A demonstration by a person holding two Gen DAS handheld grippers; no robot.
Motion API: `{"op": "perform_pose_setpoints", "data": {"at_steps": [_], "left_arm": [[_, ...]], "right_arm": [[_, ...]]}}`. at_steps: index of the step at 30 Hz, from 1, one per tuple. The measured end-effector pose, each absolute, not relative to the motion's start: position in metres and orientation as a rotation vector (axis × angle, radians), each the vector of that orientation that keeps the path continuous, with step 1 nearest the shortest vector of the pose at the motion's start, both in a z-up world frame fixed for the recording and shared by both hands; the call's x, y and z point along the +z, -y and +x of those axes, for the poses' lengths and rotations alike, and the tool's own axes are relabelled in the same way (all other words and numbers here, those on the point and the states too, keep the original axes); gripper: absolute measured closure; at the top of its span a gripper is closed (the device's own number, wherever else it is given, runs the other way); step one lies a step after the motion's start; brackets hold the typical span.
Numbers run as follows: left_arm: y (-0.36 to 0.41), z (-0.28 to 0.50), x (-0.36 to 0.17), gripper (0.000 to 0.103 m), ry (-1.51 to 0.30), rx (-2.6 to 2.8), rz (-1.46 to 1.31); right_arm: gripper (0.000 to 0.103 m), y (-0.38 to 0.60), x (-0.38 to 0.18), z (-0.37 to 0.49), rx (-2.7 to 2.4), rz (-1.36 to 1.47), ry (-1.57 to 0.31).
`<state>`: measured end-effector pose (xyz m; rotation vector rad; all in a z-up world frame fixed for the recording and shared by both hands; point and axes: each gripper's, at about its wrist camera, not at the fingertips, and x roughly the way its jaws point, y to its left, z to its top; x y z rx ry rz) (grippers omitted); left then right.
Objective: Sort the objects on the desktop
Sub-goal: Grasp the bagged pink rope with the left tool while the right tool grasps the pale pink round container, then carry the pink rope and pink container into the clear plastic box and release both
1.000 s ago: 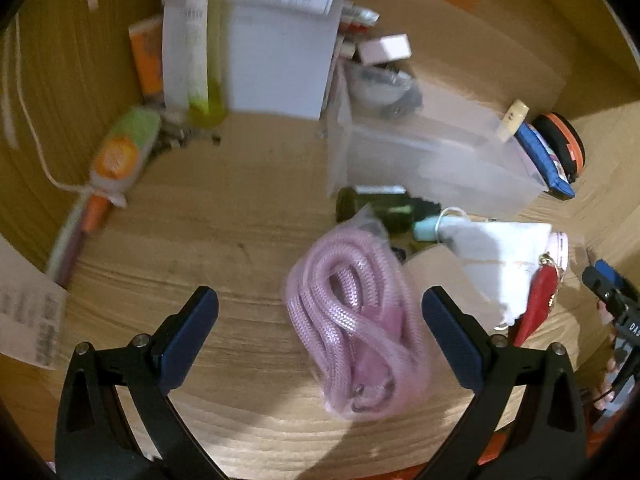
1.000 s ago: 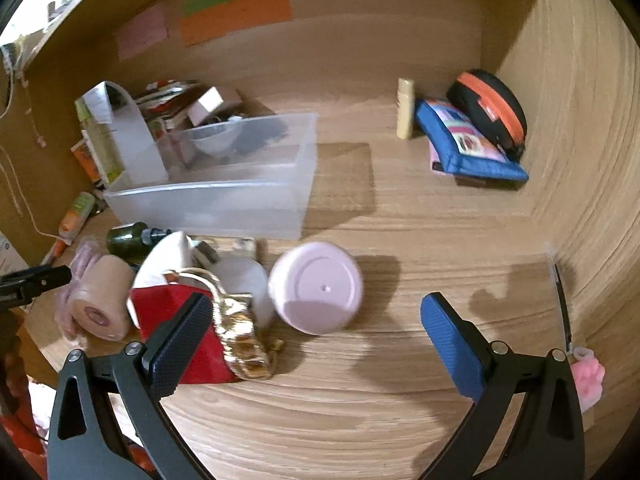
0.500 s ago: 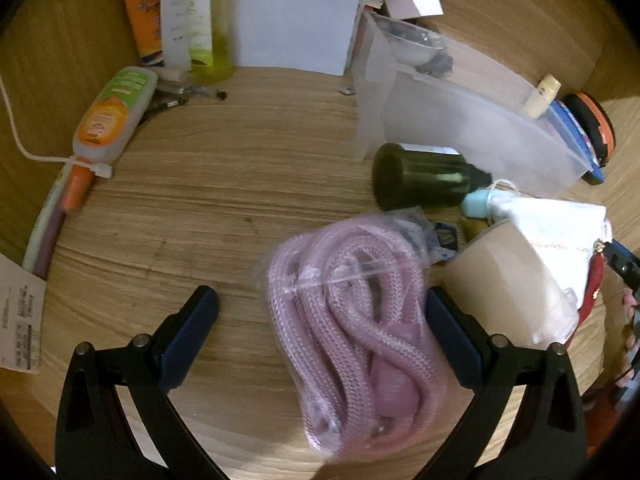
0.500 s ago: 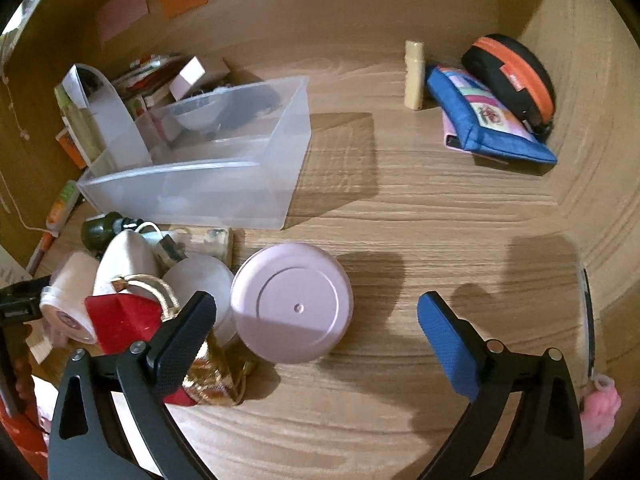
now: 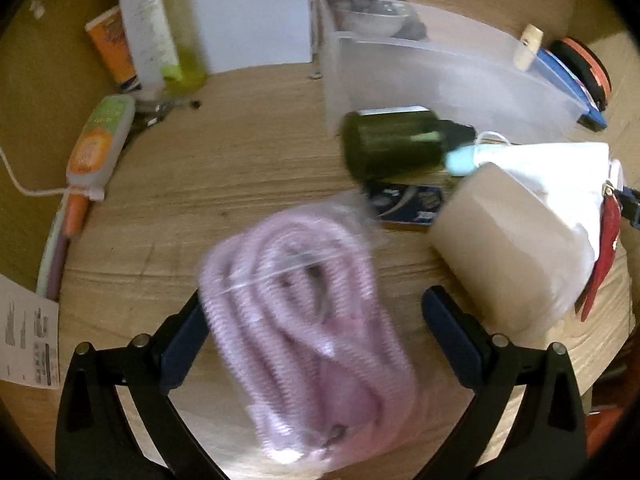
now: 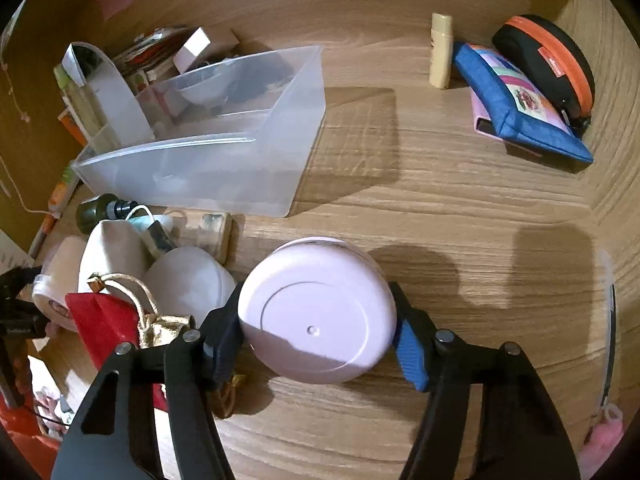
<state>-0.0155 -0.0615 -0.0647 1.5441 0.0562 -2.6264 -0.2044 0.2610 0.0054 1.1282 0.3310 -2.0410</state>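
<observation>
A bagged coil of pink rope [image 5: 308,320] lies on the wooden desk between the fingers of my left gripper [image 5: 316,336]; the left pad touches it, the right pad stands a little apart. My right gripper [image 6: 316,332] has both blue pads against the sides of a round pink lidded jar [image 6: 316,312]. A clear plastic bin [image 6: 224,160] stands behind, with a small bowl in it; it also shows in the left wrist view [image 5: 440,84].
A dark green bottle [image 5: 396,144], a beige tape roll [image 5: 504,248], a white pouch [image 5: 560,176] and a red bag [image 6: 104,328] crowd beside the jar. A blue pouch [image 6: 520,112], an orange-rimmed case [image 6: 552,64] and a lip balm [image 6: 440,52] sit far right. Tubes [image 5: 100,144] lie left.
Both grippers moved forward and narrowed. The left one now straddles the pink rope; the right one has closed onto the pink jar.
</observation>
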Motion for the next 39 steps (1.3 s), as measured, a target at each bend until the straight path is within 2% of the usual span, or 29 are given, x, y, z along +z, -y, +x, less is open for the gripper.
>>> {"op": "perform_pose_setpoints", "data": {"at_steps": [3, 4, 6, 8, 15, 30, 39], "left_arm": [[0.069, -0.015, -0.065, 0.000, -0.099, -2.626, 1.518], [0.073, -0.015, -0.064, 0.004, -0.111, -2.625, 1.501], [0.080, -0.012, -0.061, 0.015, -0.127, -2.618, 1.472], [0.084, -0.009, -0.058, 0.033, -0.139, -2.608, 1.453], [0.090, -0.012, -0.044, 0.036, -0.208, -2.617, 1.348], [0.071, -0.016, 0.052, 0.037, -0.227, -2.884, 0.958], [0.066, -0.058, 0.077, 0.037, -0.193, -2.941, 0.929]], "right_arm": [[0.042, -0.261, 0.005, -0.204, -2.056, 1.120, -0.329], [0.042, -0.263, 0.004, -0.205, -2.057, 1.121, -0.322], [0.042, -0.266, 0.005, -0.207, -2.066, 1.122, -0.300], [0.042, -0.270, 0.008, -0.209, -2.072, 1.120, -0.272], [0.042, -0.273, 0.031, -0.208, -2.083, 1.053, -0.198], [0.042, -0.251, 0.088, -0.193, -2.080, 0.855, -0.163], [0.042, -0.227, 0.113, -0.196, -2.061, 0.780, -0.162]]}}
